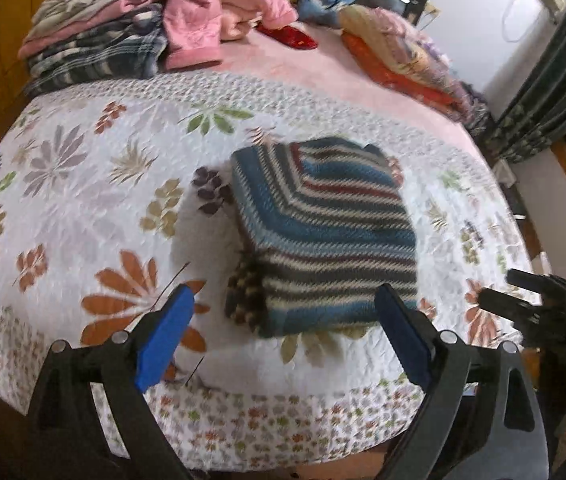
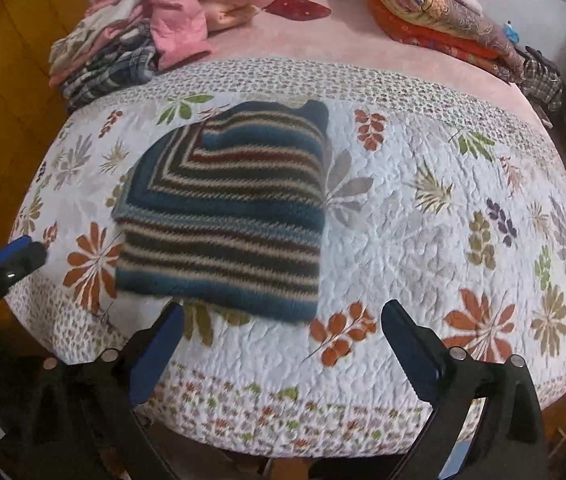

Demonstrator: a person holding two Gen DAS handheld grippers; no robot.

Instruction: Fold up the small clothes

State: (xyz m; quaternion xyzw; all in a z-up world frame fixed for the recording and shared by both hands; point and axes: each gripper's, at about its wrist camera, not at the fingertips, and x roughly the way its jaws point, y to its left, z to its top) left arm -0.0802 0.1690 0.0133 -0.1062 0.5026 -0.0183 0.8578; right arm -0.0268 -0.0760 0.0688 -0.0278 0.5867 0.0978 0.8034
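Striped knit sweater (image 1: 323, 236) lies folded on the quilt (image 1: 83, 200), near its front edge. Left view: left hand-held gripper (image 1: 283, 332) wide open, empty, just short of the sweater. Right view: right hand-held gripper (image 2: 283, 348) likewise, sweater (image 2: 223, 216) left of centre. Risk: one-layer pinch would drag the fold open.

Striped sweater (image 1: 323, 240) blurred; sleeves hidden.

The sweater (image 2: 223, 216) before me is coarse matt knit; the quilt (image 2: 423, 240) is puckered stitched cotton; my fingers (image 1: 165, 338) are smooth blue plastic.
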